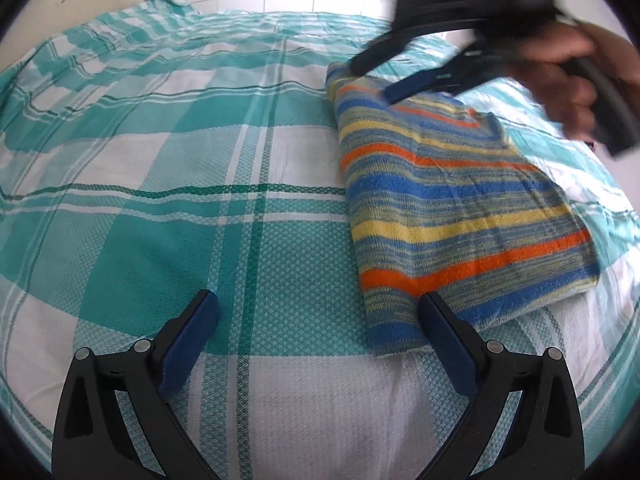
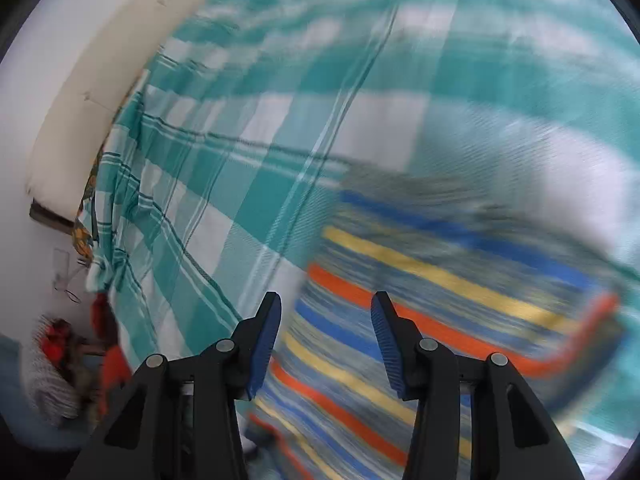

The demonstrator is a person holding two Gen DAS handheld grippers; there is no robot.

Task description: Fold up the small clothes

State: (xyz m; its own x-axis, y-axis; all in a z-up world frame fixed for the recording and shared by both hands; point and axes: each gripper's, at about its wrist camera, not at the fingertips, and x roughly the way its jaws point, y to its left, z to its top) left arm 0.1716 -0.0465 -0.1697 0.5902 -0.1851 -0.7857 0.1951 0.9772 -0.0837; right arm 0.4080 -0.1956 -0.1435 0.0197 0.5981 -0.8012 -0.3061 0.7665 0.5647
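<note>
Left gripper (image 1: 318,316) is spread, empty, above the teal-and-white checked bedsheet (image 1: 160,184); the folded striped knit garment (image 1: 460,216) lies at 3 o'clock. Right gripper (image 2: 325,316), blurred, gapes over it. Soft, light knit: likely best pinched at an edge.

The small knitted garment (image 1: 460,216), striped in blue, yellow, orange and grey, lies folded into a flat, neat rectangle on the teal-and-white checked sheet (image 1: 180,160), its V-neck showing on top.

Right tool (image 1: 384,80) motion-smeared – striped garment (image 2: 440,300) too (right wrist view)
</note>
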